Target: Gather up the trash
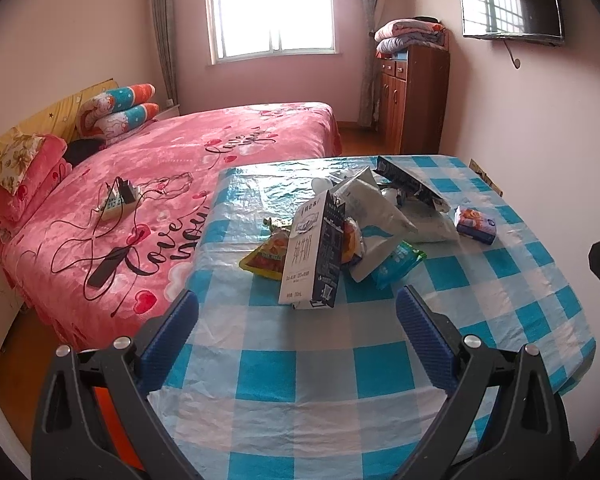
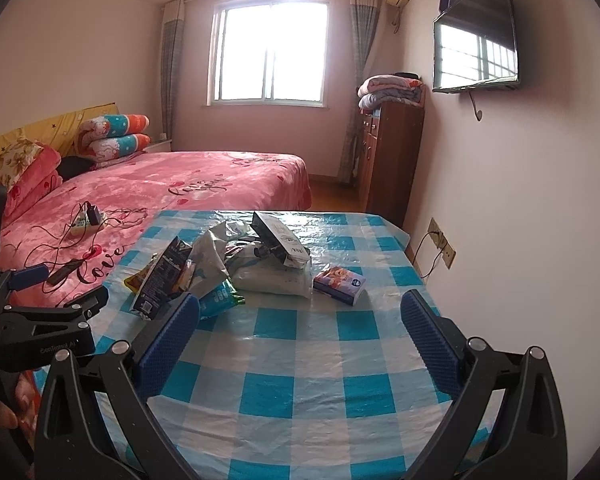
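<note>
- Left wrist view, nearest item: my left gripper (image 1: 296, 308), jaws spread wide and holding nothing, raised over the near part of the checked table (image 1: 300, 380). I judge it is lined up on the carton ahead, spread enough to take its width.
- Right gripper (image 2: 300, 312): jaws likewise wide apart and empty, hovering over bare cloth, aimed to the right of the heap. I judge it waits as the second hand.
- Milk carton (image 1: 314, 252): standing on end but tilted, propped against the wrappers behind it. It is the closest trash and stands just beyond my left fingertips, so I would take it first.
- Orange snack wrapper (image 1: 264, 256): flat on the cloth, partly tucked behind the carton's left side.
- Green-blue packet (image 1: 398, 262): lying flat at the heap's near right edge, under a white bag.
- White bags (image 1: 380, 216): crumpled and heaped mid-table, touching one another; a loosely dumped pile, I judge.
- Dark flat box (image 1: 410, 184): leaning at a slant on top of the heap, resting on the bags.
- Tissue pack (image 2: 340, 280): lying apart to the right of the pile, touching nothing else; whether it counts as trash I cannot tell.
- Bed (image 1: 180, 168): beyond the table's left edge, with chargers and cables on it.
- No bin or bag for the trash shows in either view.
</note>
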`<state>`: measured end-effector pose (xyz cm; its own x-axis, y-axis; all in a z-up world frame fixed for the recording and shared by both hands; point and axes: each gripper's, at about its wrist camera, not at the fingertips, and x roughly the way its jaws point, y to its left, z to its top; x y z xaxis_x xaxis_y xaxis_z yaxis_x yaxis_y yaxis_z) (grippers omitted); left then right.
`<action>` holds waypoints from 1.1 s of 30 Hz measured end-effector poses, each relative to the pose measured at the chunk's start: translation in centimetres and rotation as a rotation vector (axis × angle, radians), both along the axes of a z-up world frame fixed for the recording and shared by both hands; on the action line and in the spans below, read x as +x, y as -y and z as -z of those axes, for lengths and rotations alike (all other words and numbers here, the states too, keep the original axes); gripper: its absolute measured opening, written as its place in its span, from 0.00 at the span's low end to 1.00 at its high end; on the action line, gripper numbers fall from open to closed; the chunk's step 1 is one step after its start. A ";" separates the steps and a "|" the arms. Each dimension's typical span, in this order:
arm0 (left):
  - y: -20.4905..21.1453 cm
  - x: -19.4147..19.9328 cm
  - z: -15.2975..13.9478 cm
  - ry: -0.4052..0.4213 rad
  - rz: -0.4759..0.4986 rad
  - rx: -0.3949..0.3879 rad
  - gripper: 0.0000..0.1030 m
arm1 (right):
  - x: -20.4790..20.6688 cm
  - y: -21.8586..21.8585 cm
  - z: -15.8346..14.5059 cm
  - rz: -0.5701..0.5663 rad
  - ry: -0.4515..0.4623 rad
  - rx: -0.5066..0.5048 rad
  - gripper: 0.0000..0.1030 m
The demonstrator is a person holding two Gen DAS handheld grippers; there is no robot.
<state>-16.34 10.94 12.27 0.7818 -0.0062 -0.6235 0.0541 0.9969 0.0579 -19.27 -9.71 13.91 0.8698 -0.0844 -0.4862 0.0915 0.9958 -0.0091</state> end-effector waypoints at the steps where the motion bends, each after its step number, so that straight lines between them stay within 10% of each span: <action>1: 0.0 0.1 0.1 -0.005 0.001 -0.002 0.96 | 0.1 0.1 0.2 -0.003 -0.005 0.002 0.96; 18: -2.0 2.0 3.3 0.023 0.016 -0.088 0.96 | 3.7 2.0 5.6 -0.066 -0.110 0.081 0.96; 33: -4.7 10.0 4.9 -0.148 0.125 -0.379 0.96 | 8.9 5.0 8.3 -0.149 -0.194 0.291 0.95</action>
<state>-6.33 15.66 7.36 0.6628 -0.3456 -0.6643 0.1560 0.9314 -0.3290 -10.36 -14.70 5.65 0.7514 0.2019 -0.6282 -0.0301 0.9615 0.2730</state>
